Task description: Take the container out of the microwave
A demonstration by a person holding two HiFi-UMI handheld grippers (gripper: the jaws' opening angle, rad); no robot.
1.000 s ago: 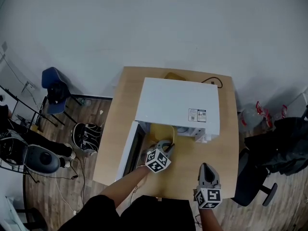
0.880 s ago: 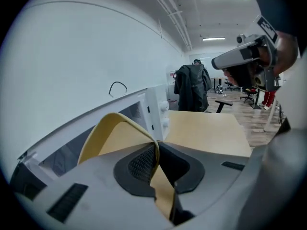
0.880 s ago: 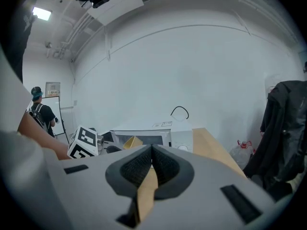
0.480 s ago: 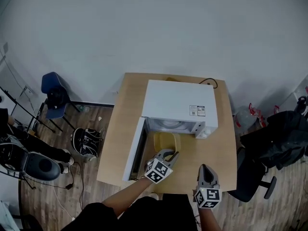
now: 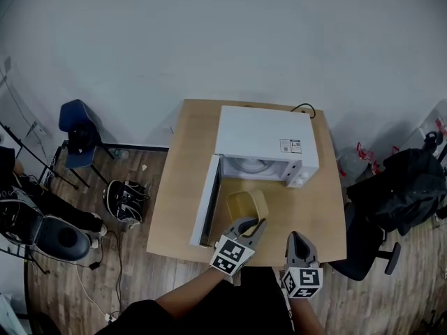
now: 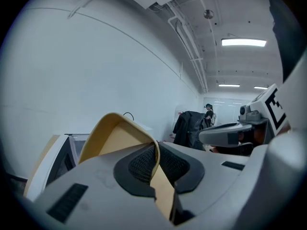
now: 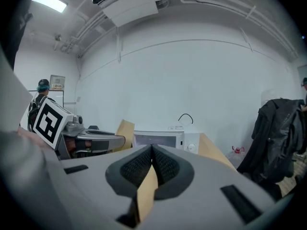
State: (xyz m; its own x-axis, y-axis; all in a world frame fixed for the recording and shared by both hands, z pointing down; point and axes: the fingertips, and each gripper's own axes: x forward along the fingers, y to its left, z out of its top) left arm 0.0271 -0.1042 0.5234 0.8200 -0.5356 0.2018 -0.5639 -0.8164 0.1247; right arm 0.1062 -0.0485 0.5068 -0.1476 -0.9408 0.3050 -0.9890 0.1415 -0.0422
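A white microwave stands at the back of a wooden table, its door swung open to the left. The yellow open-topped container is outside the microwave, in front of its opening and above the table. My left gripper is shut on the container's near wall. In the left gripper view, the yellow wall runs between the pads of my left gripper. My right gripper hangs to the right of it near the table's front edge, shut and empty. The right gripper view shows the microwave beyond my right gripper.
A black cable trails behind the microwave. On the floor to the left are a blue chair and a dark bag. A black office chair with a jacket over it stands right of the table.
My left gripper has drawn the yellow container out of the microwave towards the table's front edge and raised it. My right gripper has pulled back a little, still shut.
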